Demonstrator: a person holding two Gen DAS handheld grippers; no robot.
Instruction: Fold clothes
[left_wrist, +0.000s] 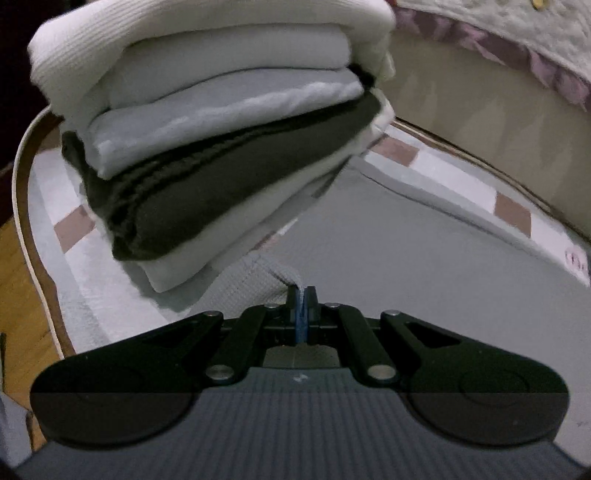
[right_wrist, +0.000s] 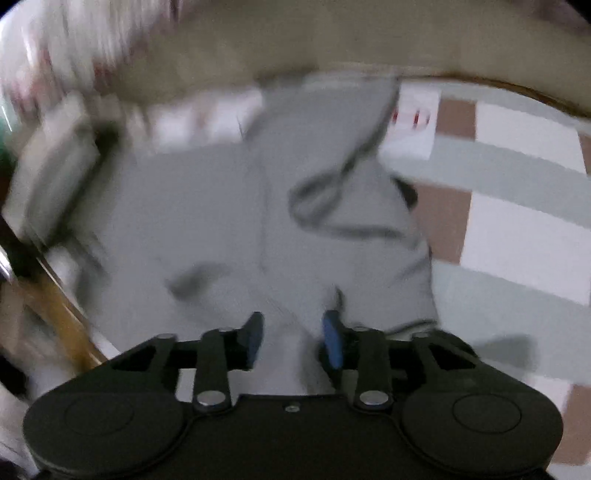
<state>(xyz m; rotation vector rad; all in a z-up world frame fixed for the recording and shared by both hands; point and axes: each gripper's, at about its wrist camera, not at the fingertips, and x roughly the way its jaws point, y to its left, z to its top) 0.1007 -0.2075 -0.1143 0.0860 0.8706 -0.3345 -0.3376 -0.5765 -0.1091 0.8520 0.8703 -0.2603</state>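
The soft, limp grey garment (right_wrist: 258, 206) lies spread on the checked cloth (right_wrist: 517, 229), right of the folded stack (left_wrist: 207, 122); the left gripper (left_wrist: 302, 306) pinches its near edge, while the right gripper (right_wrist: 291, 343) gapes over it, best gripping hems.

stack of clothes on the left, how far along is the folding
Done: a stack of folded white, grey and black items sits on the checked cloth. In hand: the left gripper is shut on an edge of the grey garment, which lies spread and creased. The right gripper is open over it, holding nothing. Left: fold that garment and stack it.
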